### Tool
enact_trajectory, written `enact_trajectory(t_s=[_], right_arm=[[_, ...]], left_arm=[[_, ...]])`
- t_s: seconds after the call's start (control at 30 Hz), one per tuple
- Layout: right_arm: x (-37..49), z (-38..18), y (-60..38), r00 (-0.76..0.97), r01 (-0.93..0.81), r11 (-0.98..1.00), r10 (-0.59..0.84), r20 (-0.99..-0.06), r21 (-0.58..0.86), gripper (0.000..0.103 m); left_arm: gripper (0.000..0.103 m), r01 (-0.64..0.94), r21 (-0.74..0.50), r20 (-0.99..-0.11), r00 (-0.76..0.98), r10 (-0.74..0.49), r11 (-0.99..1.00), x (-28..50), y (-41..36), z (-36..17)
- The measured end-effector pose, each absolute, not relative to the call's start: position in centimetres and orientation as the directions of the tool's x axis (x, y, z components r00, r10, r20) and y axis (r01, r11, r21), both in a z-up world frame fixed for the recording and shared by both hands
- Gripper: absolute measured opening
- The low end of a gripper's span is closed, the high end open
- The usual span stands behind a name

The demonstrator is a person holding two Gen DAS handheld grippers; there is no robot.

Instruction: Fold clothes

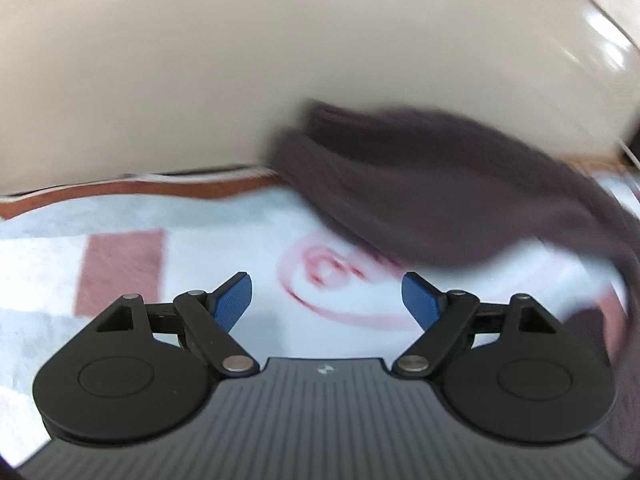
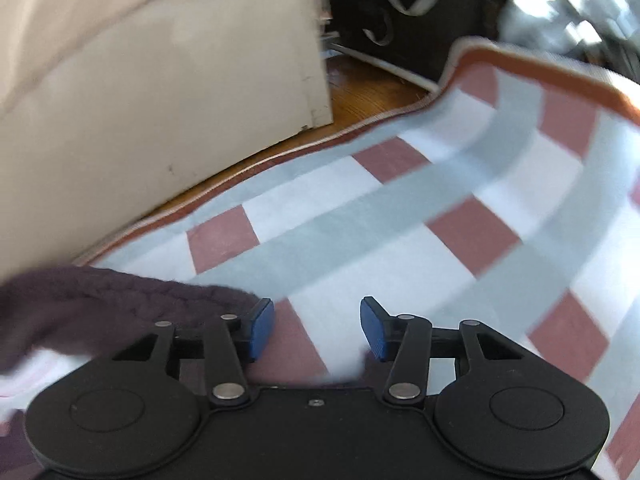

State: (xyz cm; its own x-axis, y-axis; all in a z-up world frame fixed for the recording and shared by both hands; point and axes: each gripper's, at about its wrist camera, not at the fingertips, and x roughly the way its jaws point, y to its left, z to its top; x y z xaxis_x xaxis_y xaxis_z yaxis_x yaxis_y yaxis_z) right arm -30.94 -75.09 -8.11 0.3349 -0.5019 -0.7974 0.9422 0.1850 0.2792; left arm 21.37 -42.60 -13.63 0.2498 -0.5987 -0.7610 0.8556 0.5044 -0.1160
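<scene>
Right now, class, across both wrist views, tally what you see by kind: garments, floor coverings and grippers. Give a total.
Garments: 1, the dark purple knitted garment.
Floor coverings: 1, the checked blue, white and maroon rug with a brown border.
Grippers: 2, the left gripper and the right gripper, both open and empty.
Total: 4

Garment [image 1: 440,200] lying on blanket [image 1: 168,280], ahead-right of left gripper [image 1: 327,302] and left of right gripper [image 2: 317,330]; sofa base [image 2: 160,112] behind blanket edge, wood floor [image 2: 360,92] between.
</scene>
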Motion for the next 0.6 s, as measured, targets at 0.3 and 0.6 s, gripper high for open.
enact_trajectory(t_s=[0.3,0.6], right_arm=[[-40.0,-9.2,-71.6,0.377,0.924,0.123,-0.455,-0.807,0.362,0.055],[-42.4,-9.3,-64.5,0.306,0.945,0.048,-0.468,-0.829,0.322,0.061]], left_arm=[[0.082,0.977,-0.09,-0.802,0.045,-0.596,0.196,9.0,-44.3,-12.2],[0.082,0.977,-0.162,-0.797,-0.045,-0.602,0.142,1.2,-44.2,-11.1]])
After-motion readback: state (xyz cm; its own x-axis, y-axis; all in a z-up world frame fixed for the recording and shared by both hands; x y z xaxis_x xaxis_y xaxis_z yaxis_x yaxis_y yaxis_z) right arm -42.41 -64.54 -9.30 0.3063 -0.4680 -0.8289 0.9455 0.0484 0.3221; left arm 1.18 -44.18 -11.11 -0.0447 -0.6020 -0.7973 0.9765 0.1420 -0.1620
